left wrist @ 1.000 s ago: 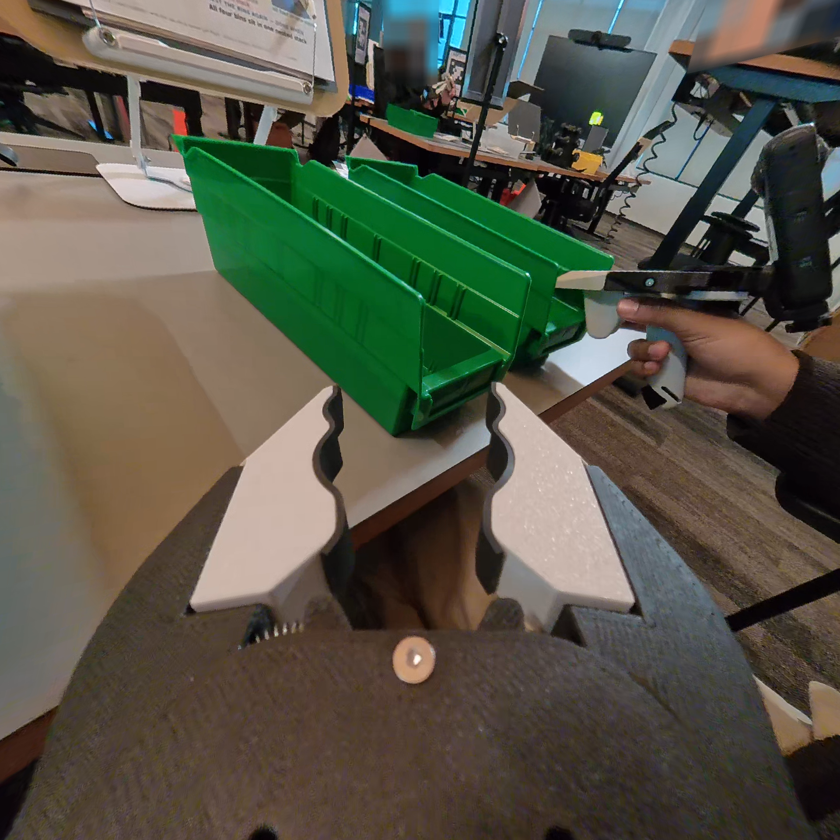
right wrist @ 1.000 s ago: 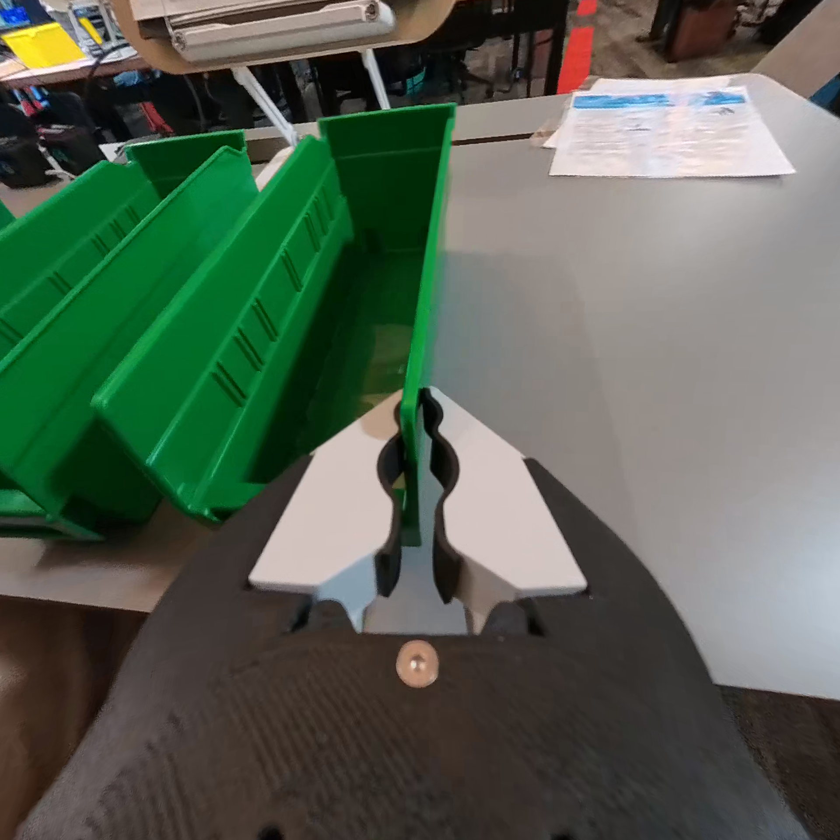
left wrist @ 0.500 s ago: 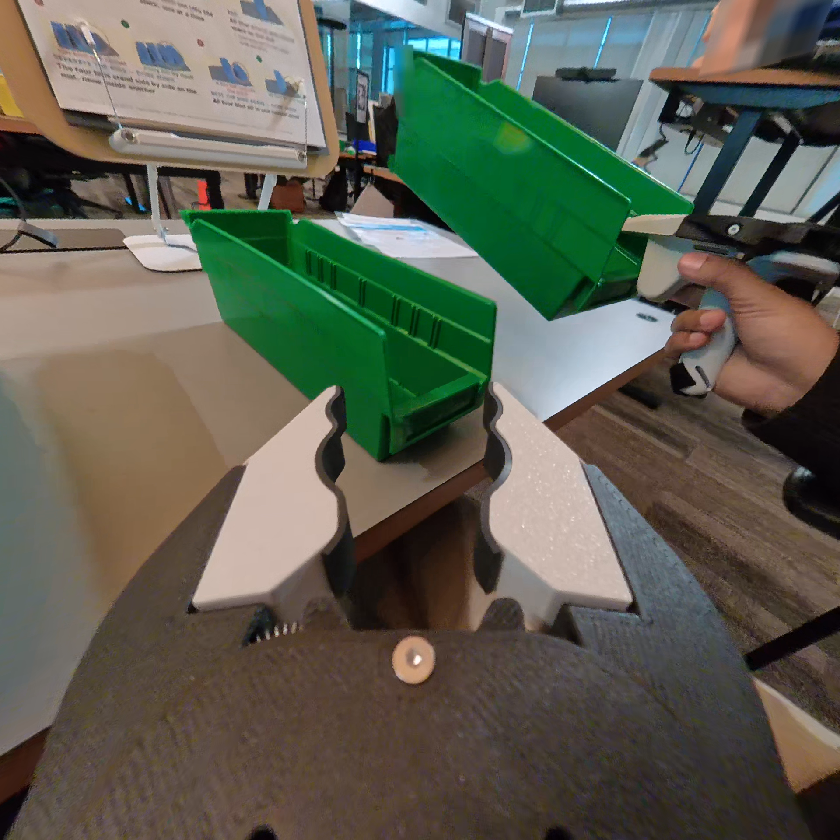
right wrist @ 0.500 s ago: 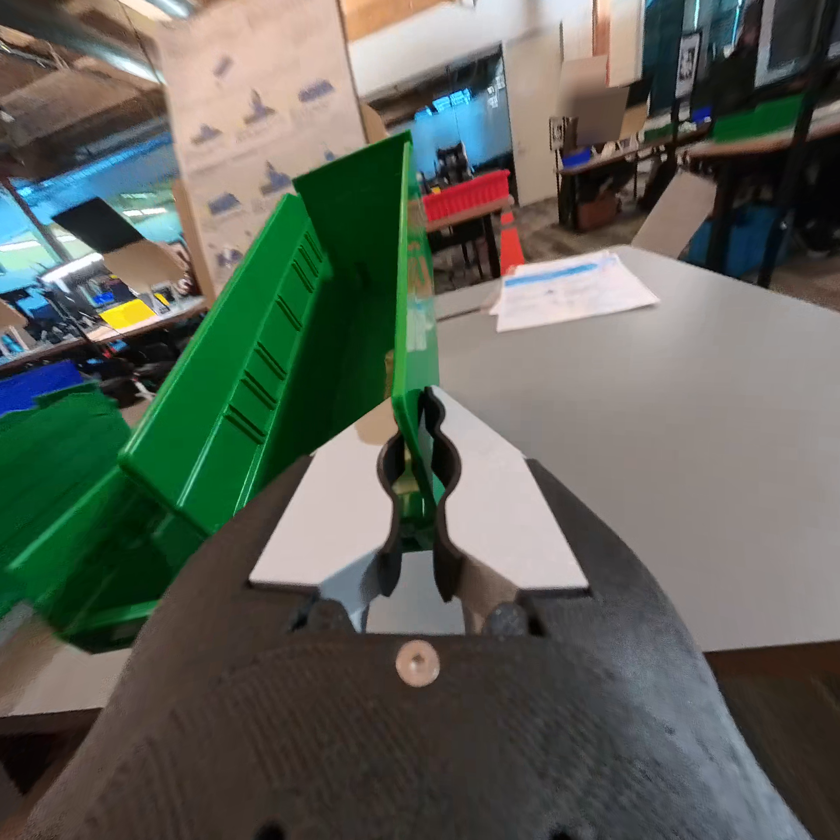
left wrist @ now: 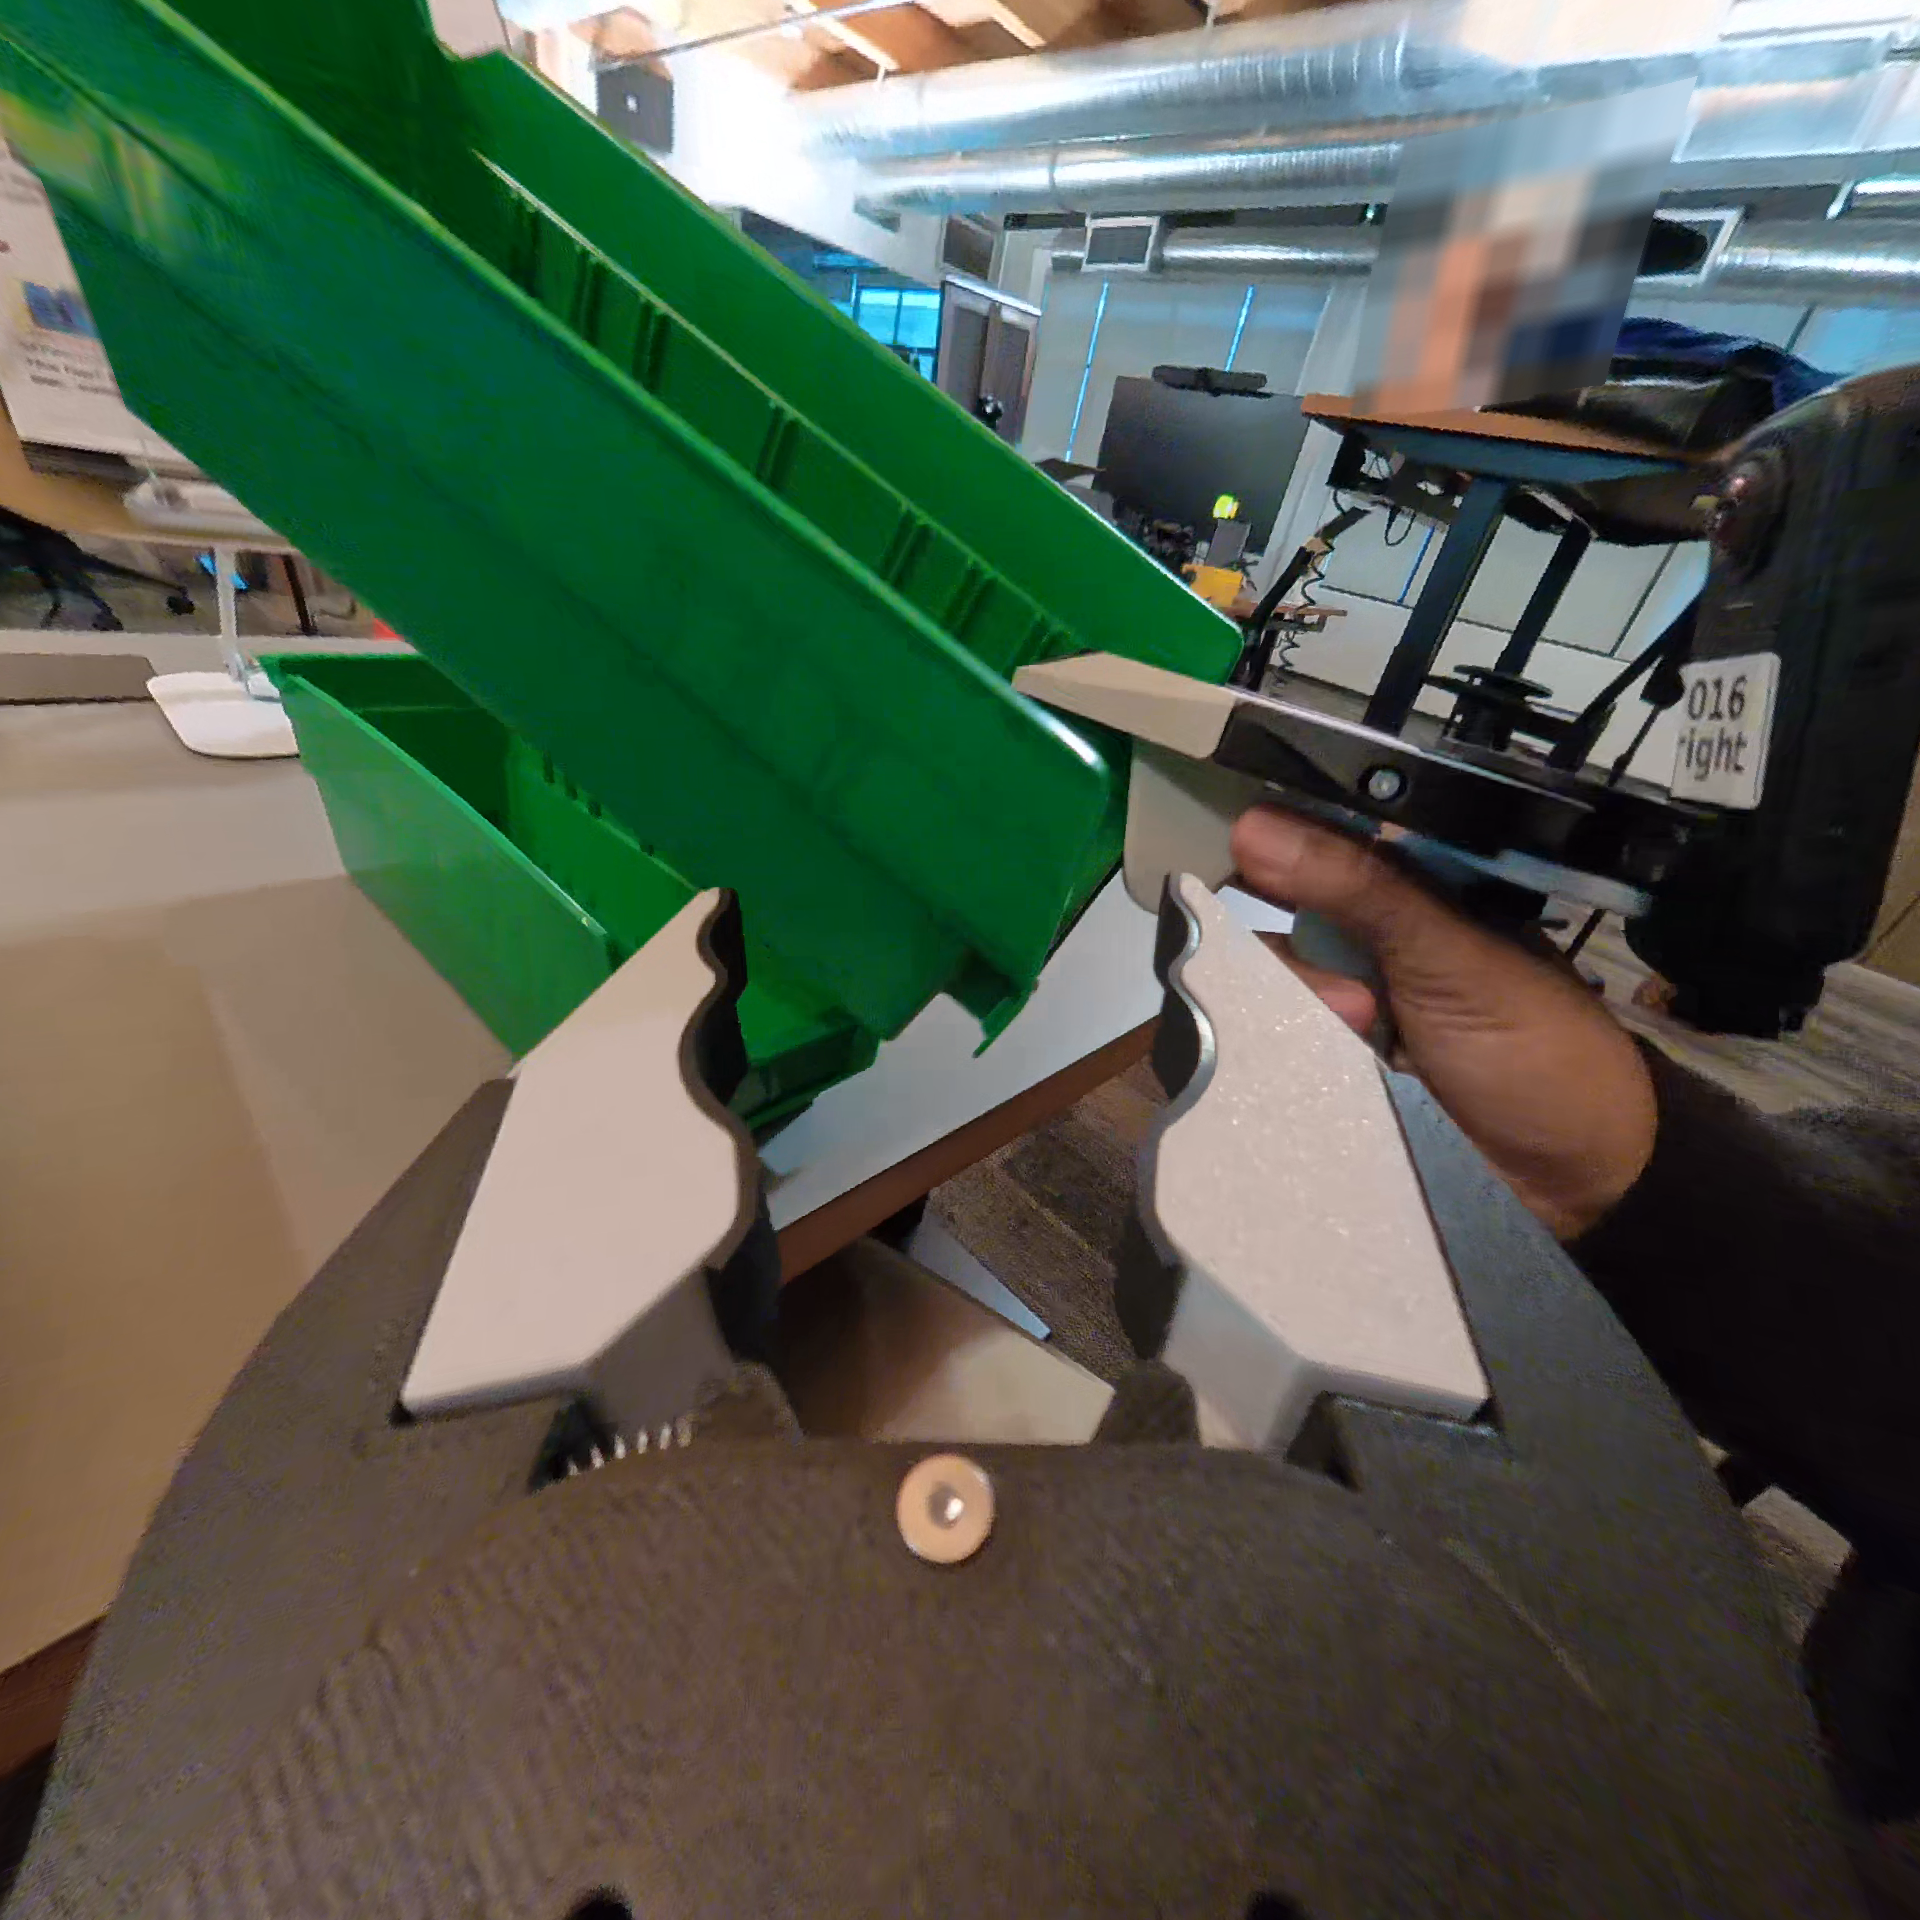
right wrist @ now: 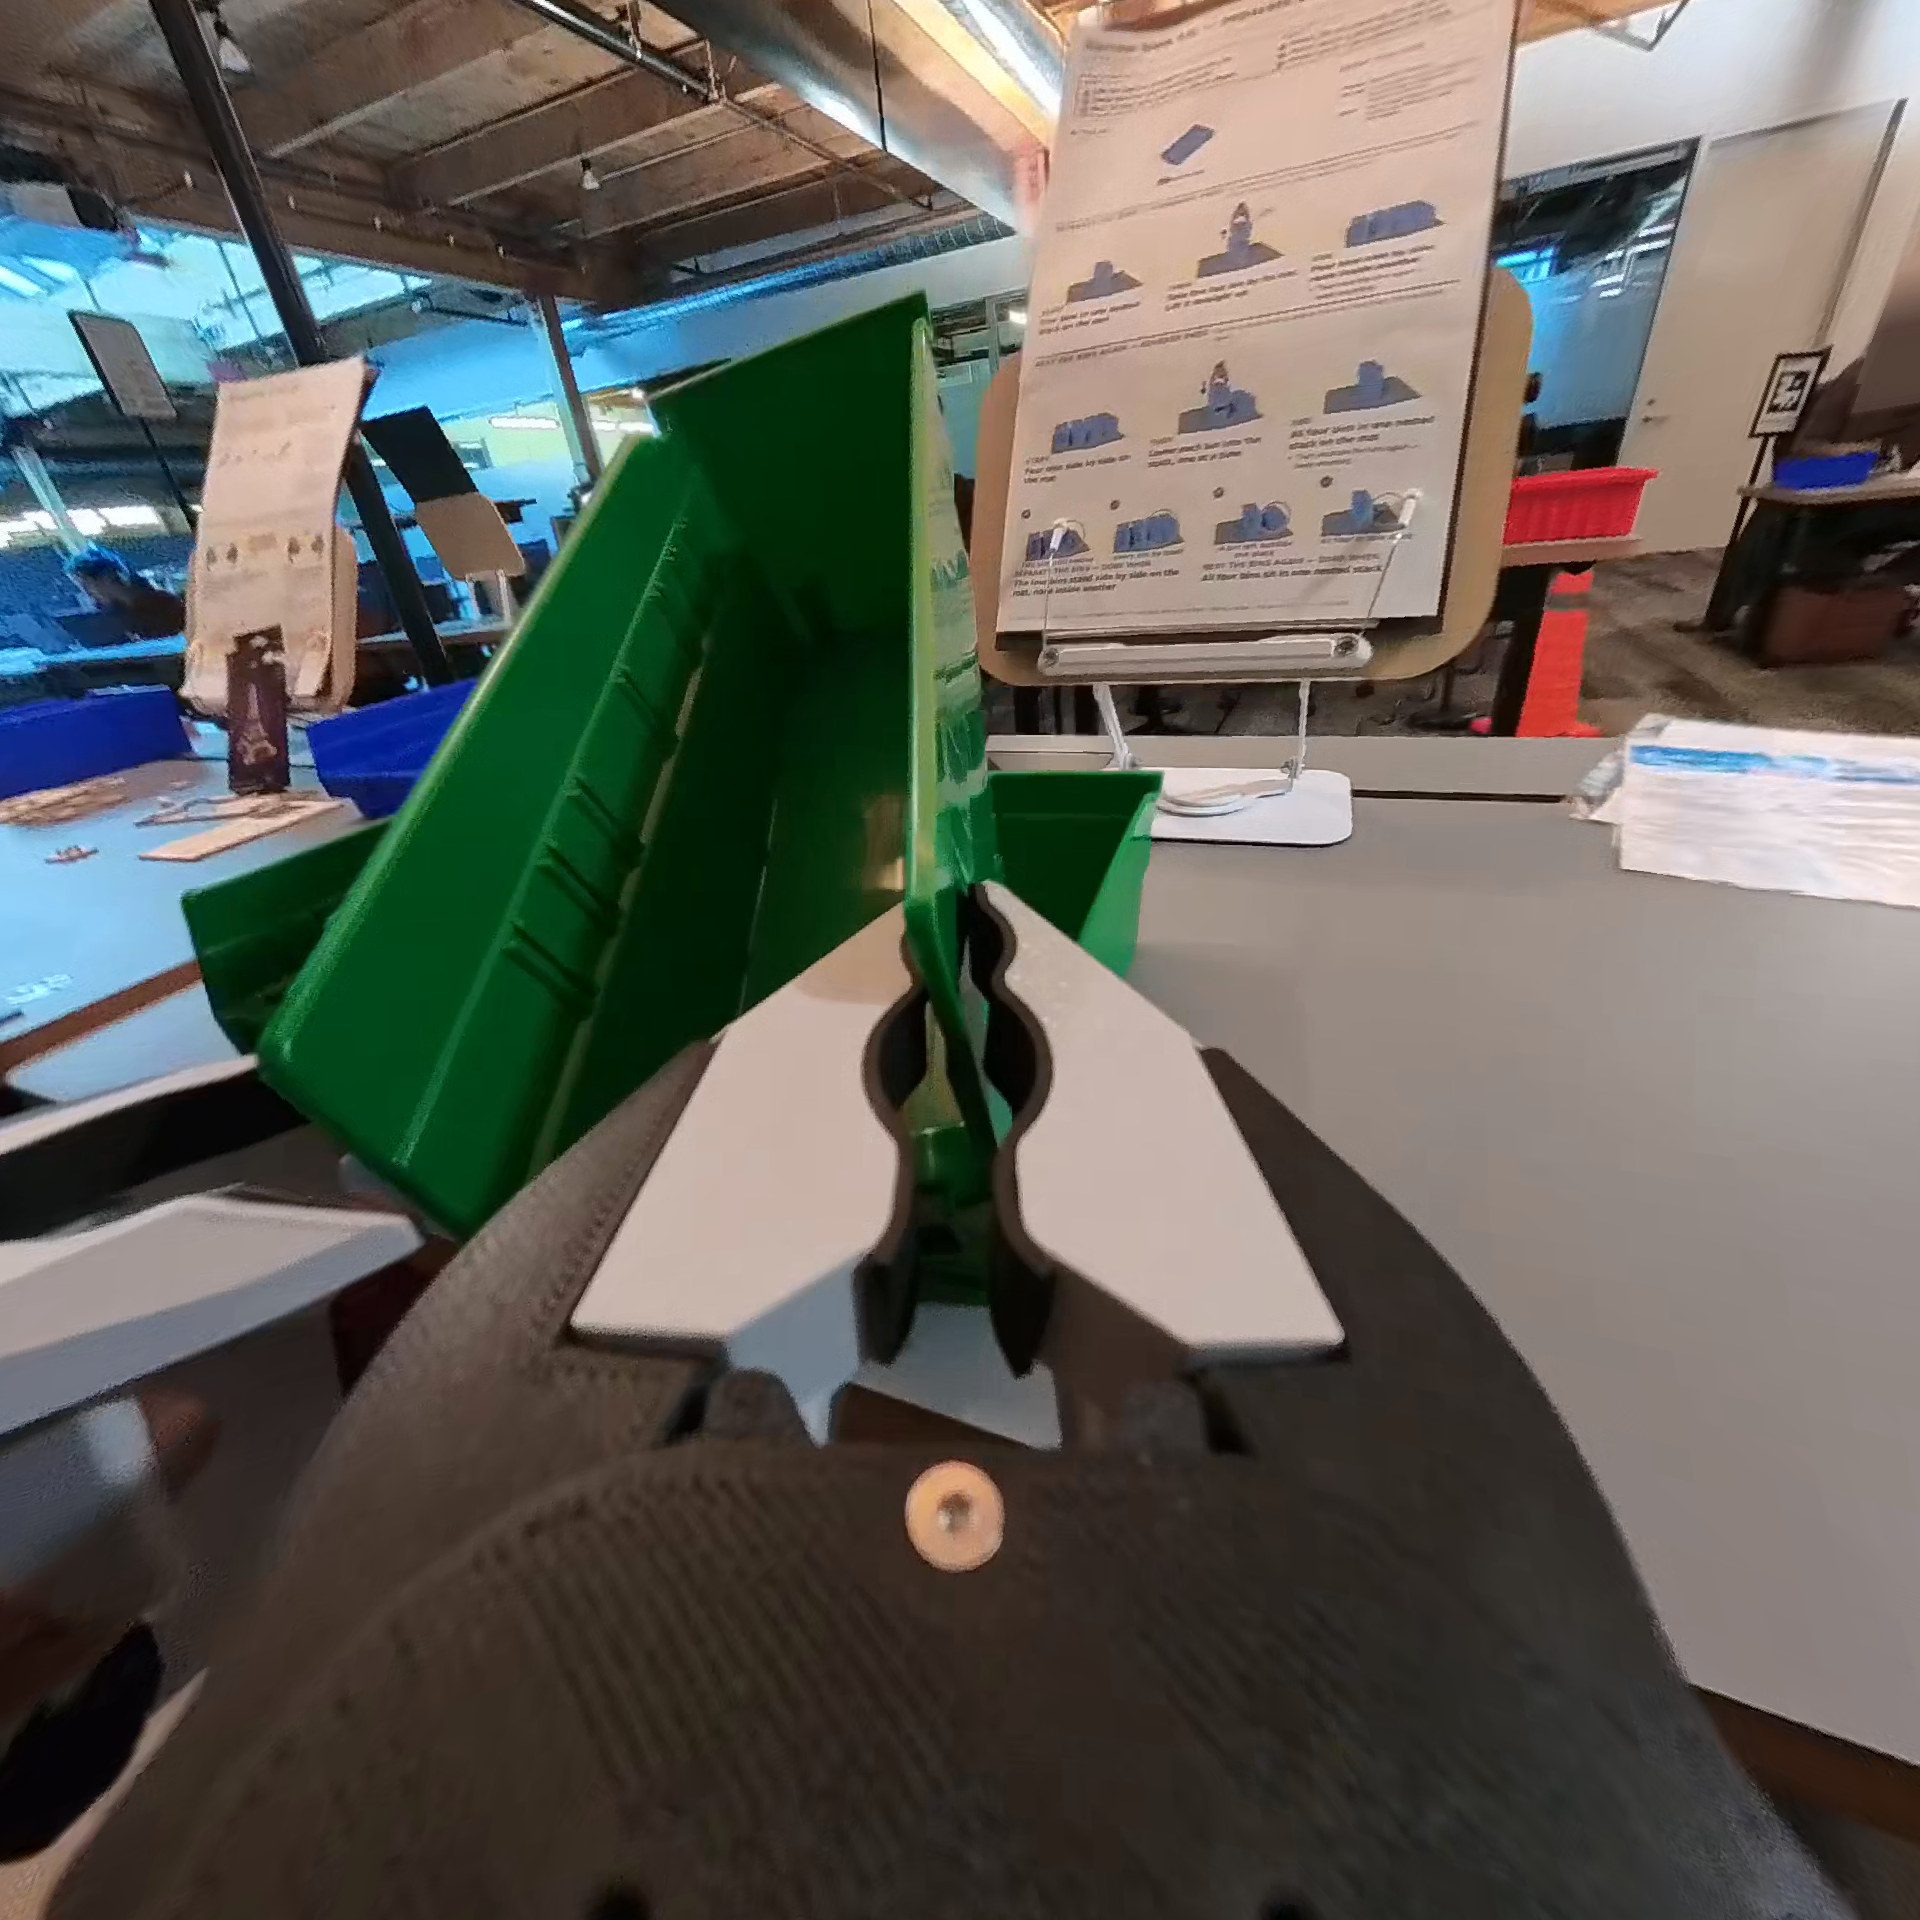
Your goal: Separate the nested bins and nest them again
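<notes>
A long green bin [left wrist: 582,582] is held up in the air, tilted, with its far end high at the upper left of the left wrist view and its near end low near the middle. One side wall of this lifted bin [right wrist: 582,831] is pinched between the closed fingers of the right gripper [right wrist: 951,1049], seen in the middle of the right wrist view. In the left wrist view, the right gripper [left wrist: 1132,717] is seen at the right of the frame, and its handle is held by a hand [left wrist: 1455,997].

A second green bin [left wrist: 447,831] is seen below the lifted one, resting on the grey bench [left wrist: 156,1039]. In the right wrist view only its far end wall [right wrist: 1070,862] shows behind the lifted bin. The low end of the lifted bin is seen over the second bin's near end.

The left gripper [left wrist: 940,956] is held wide open at the lower middle of its view, and nothing is held between its fingers. A paper sheet on a stand [right wrist: 1247,343] is seen at the upper right of the right wrist view, and loose papers [right wrist: 1766,821] lie on the bench at the right.
</notes>
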The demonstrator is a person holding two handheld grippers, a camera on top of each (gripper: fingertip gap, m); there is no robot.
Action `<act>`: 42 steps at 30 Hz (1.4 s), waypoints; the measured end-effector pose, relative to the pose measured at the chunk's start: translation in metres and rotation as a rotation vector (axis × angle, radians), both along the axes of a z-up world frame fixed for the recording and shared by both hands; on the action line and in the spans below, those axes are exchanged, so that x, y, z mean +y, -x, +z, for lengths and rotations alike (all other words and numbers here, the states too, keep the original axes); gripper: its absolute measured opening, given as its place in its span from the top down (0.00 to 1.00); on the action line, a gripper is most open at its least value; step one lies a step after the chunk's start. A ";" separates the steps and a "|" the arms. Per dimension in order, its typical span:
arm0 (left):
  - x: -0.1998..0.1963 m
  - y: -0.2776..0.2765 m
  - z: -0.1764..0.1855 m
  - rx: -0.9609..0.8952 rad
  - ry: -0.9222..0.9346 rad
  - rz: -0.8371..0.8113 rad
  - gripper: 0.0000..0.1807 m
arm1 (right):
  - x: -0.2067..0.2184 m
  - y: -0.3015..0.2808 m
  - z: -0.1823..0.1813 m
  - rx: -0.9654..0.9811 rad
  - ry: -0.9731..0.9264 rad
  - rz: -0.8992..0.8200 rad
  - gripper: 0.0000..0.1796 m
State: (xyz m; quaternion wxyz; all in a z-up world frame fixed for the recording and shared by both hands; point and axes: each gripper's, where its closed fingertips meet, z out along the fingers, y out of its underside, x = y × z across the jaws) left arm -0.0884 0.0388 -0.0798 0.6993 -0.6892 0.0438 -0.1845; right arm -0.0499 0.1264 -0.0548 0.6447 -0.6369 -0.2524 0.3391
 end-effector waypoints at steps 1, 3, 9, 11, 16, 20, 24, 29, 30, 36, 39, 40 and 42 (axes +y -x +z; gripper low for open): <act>0.002 0.000 -0.004 -0.004 0.022 0.000 0.55 | -0.004 0.004 -0.002 -0.013 -0.014 -0.002 0.99; 0.006 0.004 -0.010 -0.035 0.068 0.011 0.53 | -0.012 0.014 -0.006 -0.038 -0.042 -0.005 0.99; 0.011 0.034 -0.013 -0.185 0.107 0.088 0.68 | -0.041 0.035 0.000 -0.109 -0.231 -0.048 0.98; 0.011 0.039 -0.015 -0.173 0.105 0.097 0.73 | -0.045 0.037 0.001 -0.116 -0.264 -0.067 0.98; 0.011 0.052 -0.018 -0.217 0.118 0.142 0.84 | -0.053 0.043 -0.003 -0.111 -0.275 -0.035 0.92; 0.017 0.072 -0.028 -0.258 0.167 0.187 0.99 | -0.083 0.055 0.004 -0.115 -0.417 0.049 0.84; 0.019 0.081 -0.027 -0.350 0.179 0.140 1.00 | -0.088 0.061 -0.002 -0.131 -0.406 0.088 0.82; 0.018 0.094 -0.010 -0.259 0.132 0.134 0.99 | -0.099 0.065 -0.003 -0.092 -0.405 0.160 0.77; 0.018 0.097 -0.005 -0.243 0.121 0.138 0.99 | -0.101 0.066 -0.002 -0.090 -0.415 0.170 0.76; 0.014 0.128 0.020 -0.294 0.073 0.178 0.99 | -0.124 0.063 0.008 -0.042 -0.516 0.267 0.83; 0.008 0.164 0.040 -0.325 0.028 0.243 0.99 | -0.119 0.061 0.002 -0.034 -0.449 0.297 0.82; 0.004 0.178 0.049 -0.319 0.007 0.277 0.99 | -0.117 0.062 -0.002 -0.041 -0.423 0.306 0.82; -0.007 0.205 0.070 -0.356 -0.034 0.320 0.99 | -0.112 0.064 -0.016 -0.082 -0.390 0.325 0.82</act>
